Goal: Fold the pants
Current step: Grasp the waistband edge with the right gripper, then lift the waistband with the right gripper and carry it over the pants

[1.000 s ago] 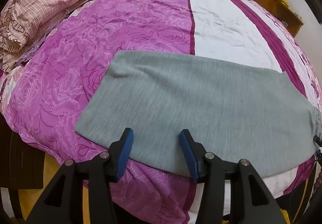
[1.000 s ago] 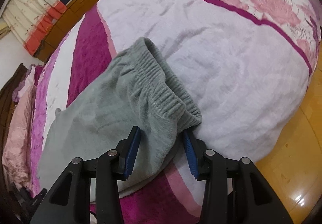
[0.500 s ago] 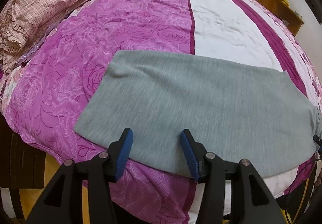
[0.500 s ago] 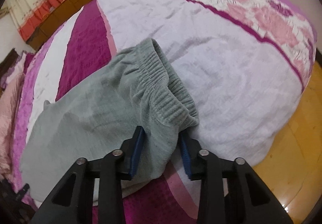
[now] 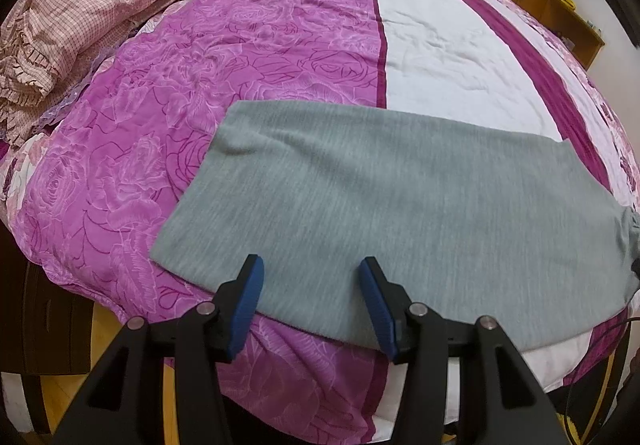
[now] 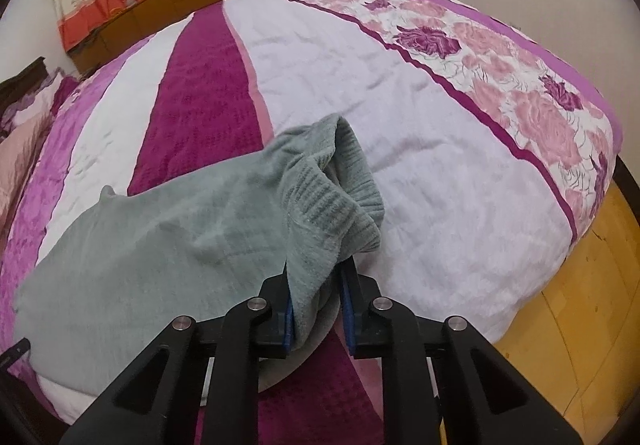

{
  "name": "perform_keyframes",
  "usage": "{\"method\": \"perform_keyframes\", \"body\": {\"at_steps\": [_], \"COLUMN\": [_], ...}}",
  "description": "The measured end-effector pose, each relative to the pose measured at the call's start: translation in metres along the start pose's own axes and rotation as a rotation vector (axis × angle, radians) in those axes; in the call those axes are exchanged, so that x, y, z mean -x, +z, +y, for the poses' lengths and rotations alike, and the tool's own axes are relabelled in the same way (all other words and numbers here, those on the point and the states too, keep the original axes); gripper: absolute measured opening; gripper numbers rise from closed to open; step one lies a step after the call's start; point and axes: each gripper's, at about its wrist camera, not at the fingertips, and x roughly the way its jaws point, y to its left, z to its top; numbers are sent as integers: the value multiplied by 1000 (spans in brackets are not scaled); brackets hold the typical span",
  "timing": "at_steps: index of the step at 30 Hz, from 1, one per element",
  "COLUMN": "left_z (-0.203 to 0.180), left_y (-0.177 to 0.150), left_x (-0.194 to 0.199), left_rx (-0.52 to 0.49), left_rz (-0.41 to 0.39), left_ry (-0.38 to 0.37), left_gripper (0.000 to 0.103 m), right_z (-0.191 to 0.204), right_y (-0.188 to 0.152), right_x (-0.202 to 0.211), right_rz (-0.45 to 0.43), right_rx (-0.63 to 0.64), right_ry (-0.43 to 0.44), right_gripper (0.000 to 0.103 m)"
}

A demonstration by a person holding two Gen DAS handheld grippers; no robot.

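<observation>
so the soft grey knit pants [image 5: 400,205] are lying flat across the near edge of the big bed with the magenta, white and rose-print quilt [image 5: 280,45], already doubled leg over leg by the look of it, running left to right. the cuff end sits on the purple rose part, the ribbed elastic waistband [image 6: 340,197] is over on the white stripe.

right gripper [image 6: 318,305] has its blue-padded jaws clamped on the near corner of that waistband, and the fabric is bunched and lifted a bit off the quilt, so the waist end is peeling up while the rest of the pants lies flat.

left gripper [image 5: 312,301] is hovering over the near hem of the leg end with its jaws spread wide, nothing between them. the pads look to be just above the cloth, not pinching anything.

my read: this is the start of the end-to-end fold, waist going over toward the cuffs. the right side has its grab, the left doesn't. next move probably wants the left one either to pin the cloth down around the fold line or to grab an edge so the pants don't slide, then the right carries the waistband across in an arc. only one waist corner is held, so the far corner may droop and land crooked.

there's a heap of pink checked bedding [image 5: 80,25] at the far left, well clear of the pants.
</observation>
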Motion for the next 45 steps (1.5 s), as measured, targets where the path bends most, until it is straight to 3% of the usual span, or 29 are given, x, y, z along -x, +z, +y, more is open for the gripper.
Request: {"method": "perform_keyframes", "body": {"at_steps": [5,9,14,18,21,26,38,45], "left_z": [0,-2,-12,-23,-27,-34,-38,-35], "left_y": [-1,-1,0,0,0,1,3,5], "left_x": [1,5,14,21,22,24,29,31], "left_rx": [-4,-7,-31,-81,-82,-94,-91,-74], "left_rz": [-2,0,-6,-18,-14,-20,-25,-30], "left_ry": [2,5,2,1,-17,-22,-34,-42], "left_gripper": [53,53,53,53,53,53,53,53], "right_z": [3,0,-21,-36,-31,-19,20,61], "right_y": [3,2,-2,-4,-3,-2,11,20], "right_x": [-5,-12,-41,-45,-39,-26,16,48], "right_rz": [11,21,86,78,55,7,-103,-156], "right_rx": [9,-20,-141,-239,-196,-133,58,187], "right_ry": [7,34,151,234,230,209,204,274], "right_gripper": [12,22,22,22,11,5,3,3]}}
